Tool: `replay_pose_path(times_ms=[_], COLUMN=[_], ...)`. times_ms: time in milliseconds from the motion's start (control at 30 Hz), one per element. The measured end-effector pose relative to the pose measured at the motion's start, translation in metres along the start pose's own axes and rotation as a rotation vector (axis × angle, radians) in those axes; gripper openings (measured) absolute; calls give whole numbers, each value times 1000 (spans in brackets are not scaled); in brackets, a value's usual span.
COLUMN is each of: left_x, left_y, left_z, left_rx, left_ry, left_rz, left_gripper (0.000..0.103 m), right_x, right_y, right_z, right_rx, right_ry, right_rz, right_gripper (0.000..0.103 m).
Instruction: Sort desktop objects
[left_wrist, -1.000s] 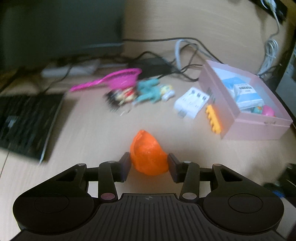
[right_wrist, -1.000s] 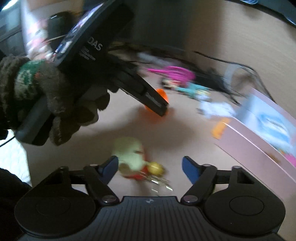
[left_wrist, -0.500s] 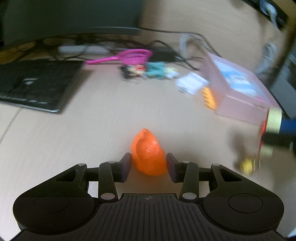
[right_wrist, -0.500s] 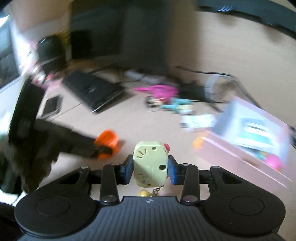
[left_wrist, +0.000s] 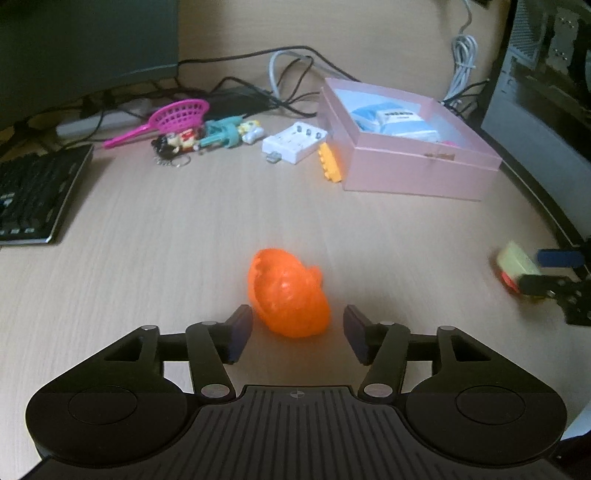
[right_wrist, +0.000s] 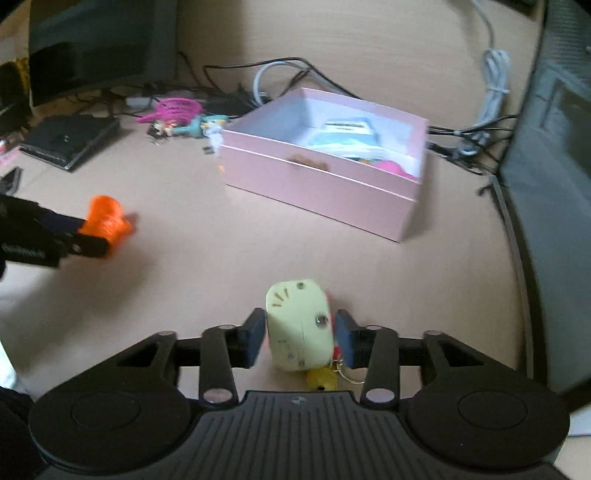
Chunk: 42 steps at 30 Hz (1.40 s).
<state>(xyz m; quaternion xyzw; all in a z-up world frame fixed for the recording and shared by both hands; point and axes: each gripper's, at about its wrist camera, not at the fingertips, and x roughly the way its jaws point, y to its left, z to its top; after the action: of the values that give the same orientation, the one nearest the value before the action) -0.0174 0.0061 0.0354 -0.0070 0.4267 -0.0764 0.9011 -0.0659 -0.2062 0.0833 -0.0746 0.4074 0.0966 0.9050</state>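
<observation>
The left gripper (left_wrist: 297, 334) had just been opening; its pads stood clear on both sides of the lumpy, translucent orange plastic toy (left_wrist: 289, 293), which lay released on the wood-grain desk (left_wrist: 177, 236). The right gripper (right_wrist: 300, 338) had also just been opening, the rounded pale-yellow boxy toy (right_wrist: 297, 325) between its blue pads; whether they pressed on it I could not tell. A yellow charm (right_wrist: 320, 379) dangled beneath. Beyond both toys sat the landmark, a smooth pink cardboard box (right_wrist: 317, 184), open, with blue-white packets inside. Left of the box lay a ridged orange block (left_wrist: 330, 167), a white charger (left_wrist: 295, 142), figurines and a magenta mesh scoop (left_wrist: 173, 118).
</observation>
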Motion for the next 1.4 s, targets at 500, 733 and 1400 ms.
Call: replay_pose_path(times_ms=[500,733,1400], left_x=[0,18,-30], left_y=[-6,-9,-61], left_z=[4,15,74], left_rx=[8,19,171], left_ry=[0,8,-185], left_rz=[28,62,-79], left_gripper=[73,74,55], right_x=[11,13,-81], right_y=[2,5,-30], right_z=[-8,-11,61], right_rx=[-8,-11,134], right_ry=[-32,-10,-168], right_rz=[-15,-10,37], right_gripper=[51,49,46])
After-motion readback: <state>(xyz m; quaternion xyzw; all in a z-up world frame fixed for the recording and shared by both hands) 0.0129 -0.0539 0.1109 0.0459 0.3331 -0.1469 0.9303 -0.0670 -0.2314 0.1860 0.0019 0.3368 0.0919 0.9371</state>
